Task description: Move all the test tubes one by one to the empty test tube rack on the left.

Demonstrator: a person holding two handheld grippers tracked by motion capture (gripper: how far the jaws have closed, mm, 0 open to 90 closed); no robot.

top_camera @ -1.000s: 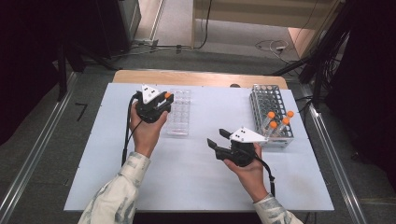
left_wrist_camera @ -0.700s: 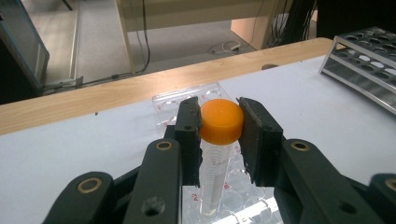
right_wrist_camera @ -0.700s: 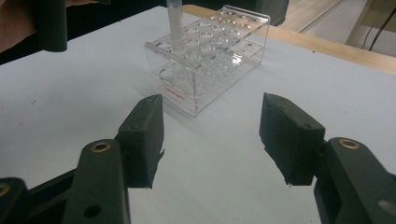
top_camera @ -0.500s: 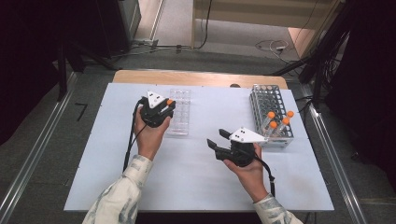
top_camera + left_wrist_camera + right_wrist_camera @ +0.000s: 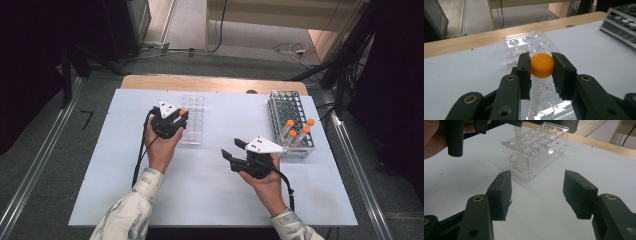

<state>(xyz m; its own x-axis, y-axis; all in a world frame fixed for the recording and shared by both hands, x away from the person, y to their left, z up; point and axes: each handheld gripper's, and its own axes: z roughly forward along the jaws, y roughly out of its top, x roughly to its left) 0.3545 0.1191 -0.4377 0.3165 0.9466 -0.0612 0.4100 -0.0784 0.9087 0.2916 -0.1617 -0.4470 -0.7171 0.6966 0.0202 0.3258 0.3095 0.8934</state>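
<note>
Here the left tongs (image 5: 541, 67) grip a clear plastic tube with a round orange screw cap (image 5: 542, 65), the two black jaws pressed against opposite sides of the cap. The tube hangs upright from them, its lower end down among the wells of the clear acrylic tube rack (image 5: 529, 45) that sits on the white tabletop (image 5: 461, 75); whether the tube's tip rests on the rack's floor cannot be told. From the high view, the left tongs (image 5: 176, 119) sit over the near left part of that clear rack (image 5: 195, 107), with the person's left hand (image 5: 161, 146) wrapped around the handle below.

The right tongs (image 5: 536, 187) are wide open and hold nothing, the jaws well apart above bare tabletop, pointing toward the clear rack (image 5: 536, 150). In the high view the right tongs (image 5: 234, 148) hover near the middle of the tabletop, just beside a metal wire tube rack (image 5: 287, 102) whose near end holds four more orange-capped tubes (image 5: 298, 129).
</note>
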